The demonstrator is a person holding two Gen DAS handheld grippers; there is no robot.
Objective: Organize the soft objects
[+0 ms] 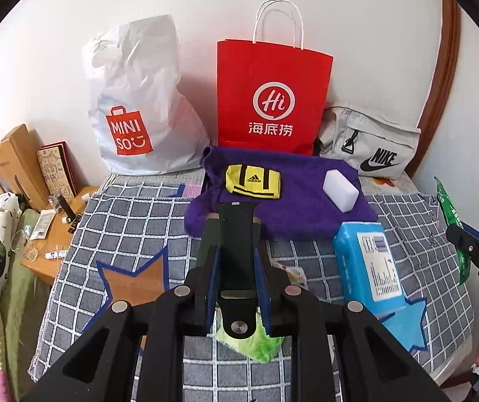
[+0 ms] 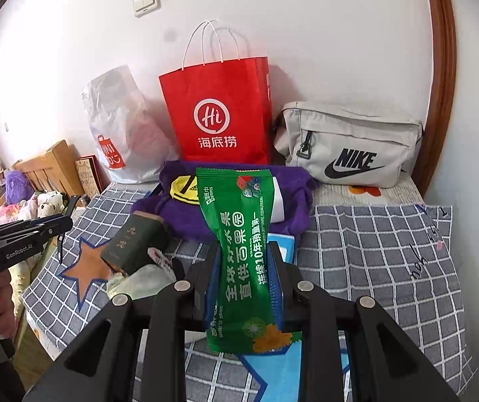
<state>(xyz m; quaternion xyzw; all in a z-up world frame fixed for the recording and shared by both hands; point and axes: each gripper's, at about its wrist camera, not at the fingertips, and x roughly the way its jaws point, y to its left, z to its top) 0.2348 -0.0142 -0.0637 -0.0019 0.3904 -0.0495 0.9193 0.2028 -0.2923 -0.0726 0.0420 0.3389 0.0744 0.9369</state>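
Wipes pack [image 2: 239, 254] clamped in my right gripper [image 2: 244, 281] fingers, lifted over the bed [image 2: 373, 241]; left gripper [image 1: 237, 231] clamped on dark box [image 2: 132, 246]; next: pick a bag, likely red bag [image 2: 219, 114].

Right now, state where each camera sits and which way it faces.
Left wrist: on the left tongs, facing the red bag; tongs grip a black strap; right tongs at the right edge.
Right wrist: on the right tongs, same heading; tongs grip a green packet; left hand at the left edge.
Shared: red bag, purple towel.
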